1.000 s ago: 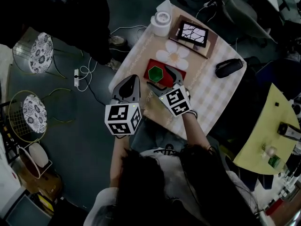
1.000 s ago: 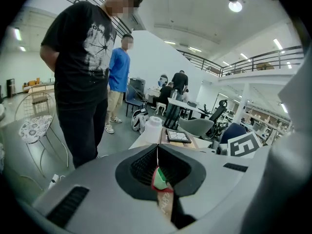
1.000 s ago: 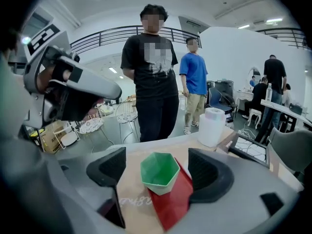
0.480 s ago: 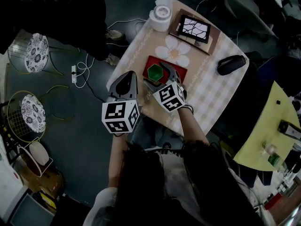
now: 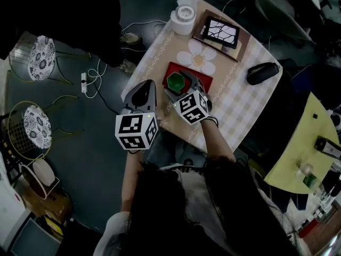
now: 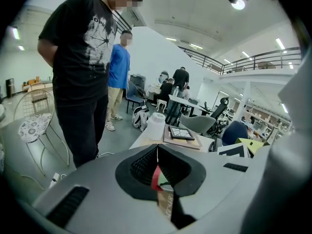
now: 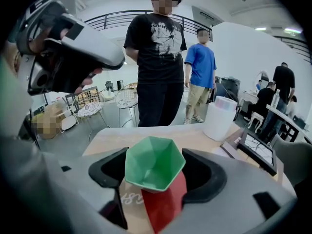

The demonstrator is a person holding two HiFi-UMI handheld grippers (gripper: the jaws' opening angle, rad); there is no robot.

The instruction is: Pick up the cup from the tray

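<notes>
**A:** Where's the cup?

**B:** The green cup [image 5: 174, 81] sits on the red tray [image 5: 201, 76], just above centre frame, between the right gripper's [image 7: 156, 175] jaws. They've just been closing, but the pads aren't pressing yet. They straddle it to catch opposite walls.

**A:** And the hands?

**B:** The right one tilts down over the table [image 5: 234, 105]. The left gripper [image 5: 143, 92], jaws together and empty, hangs left of the tray, probably to keep clear.

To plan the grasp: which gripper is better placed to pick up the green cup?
Right. The right gripper has the cup between its jaws, just closing; the left gripper is shut, off the tray.
</notes>
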